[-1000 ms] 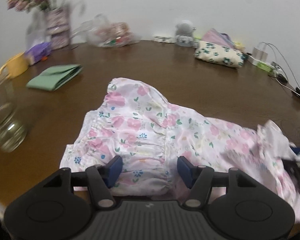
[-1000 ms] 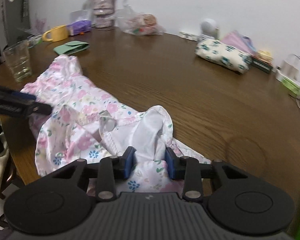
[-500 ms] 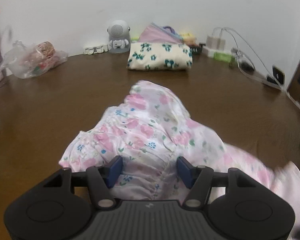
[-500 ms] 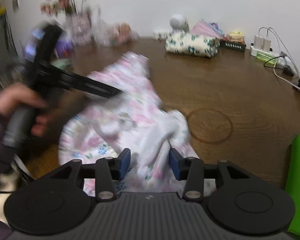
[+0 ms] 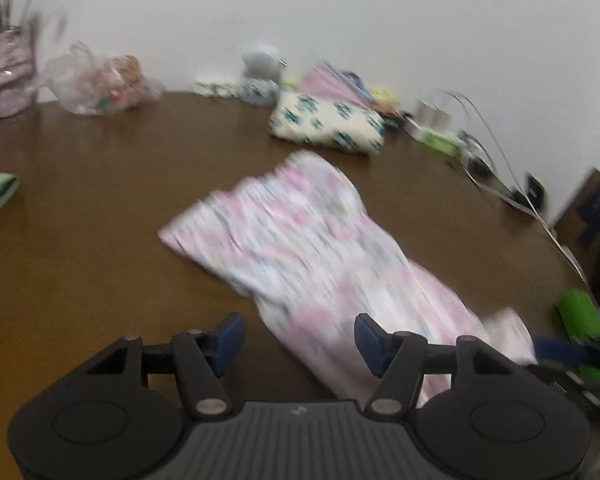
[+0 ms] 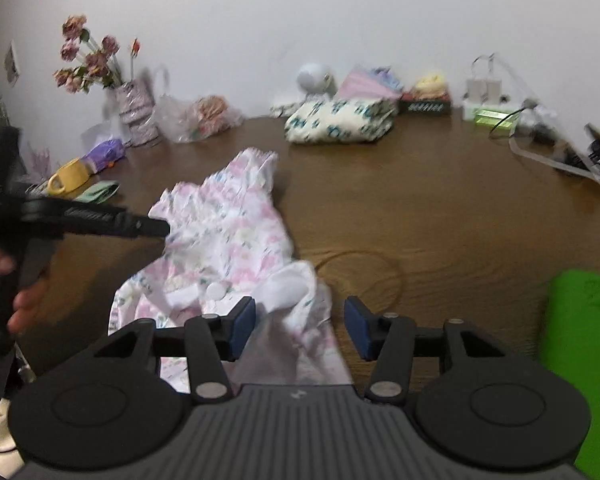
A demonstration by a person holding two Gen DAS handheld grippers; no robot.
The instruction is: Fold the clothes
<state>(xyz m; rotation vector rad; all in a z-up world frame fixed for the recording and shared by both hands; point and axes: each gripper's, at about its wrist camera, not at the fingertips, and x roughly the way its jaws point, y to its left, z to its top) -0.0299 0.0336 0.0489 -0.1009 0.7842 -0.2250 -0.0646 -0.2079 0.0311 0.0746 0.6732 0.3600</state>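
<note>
Both my jaws released: left gripper [image 5: 296,338] and right gripper [image 6: 300,322] gape over floral garment [image 5: 300,248], apparently flat on tabletop [image 5: 100,240], stretching toward 12 o'clock.

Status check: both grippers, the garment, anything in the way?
Left hand-held gripper open, nothing held. Right hand-held gripper open, garment lying between its fingers, loose on table. Green roll close at right.
</note>
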